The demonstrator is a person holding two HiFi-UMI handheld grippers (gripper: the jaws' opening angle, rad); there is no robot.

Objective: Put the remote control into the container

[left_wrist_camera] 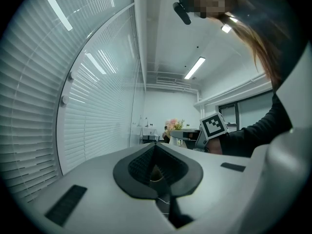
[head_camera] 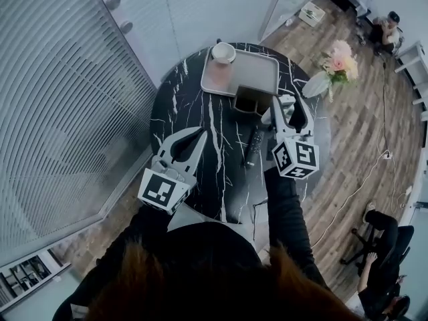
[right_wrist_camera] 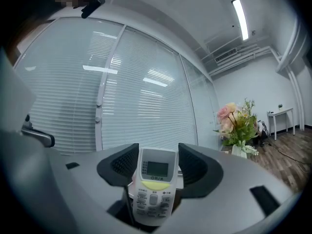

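A white remote control (right_wrist_camera: 155, 184) with a small screen and a yellow button stands upright between the jaws of my right gripper (right_wrist_camera: 157, 165), which is shut on it. In the head view that gripper (head_camera: 289, 112) hovers just right of the dark brown container (head_camera: 252, 101) on the round black marble table (head_camera: 194, 112); only a pale end of the remote (head_camera: 286, 101) shows there. A second, black remote (head_camera: 253, 146) lies on the table between the grippers. My left gripper (head_camera: 198, 137) hangs over the table's left side, its jaws shut (left_wrist_camera: 155, 147) on nothing.
A grey tray (head_camera: 251, 72) holding a cup (head_camera: 223, 52) sits behind the container. A vase of pink flowers (head_camera: 338, 62) stands at the table's right edge. Window blinds run along the left. A cable crosses the wooden floor, where a seated person (head_camera: 378, 246) is at lower right.
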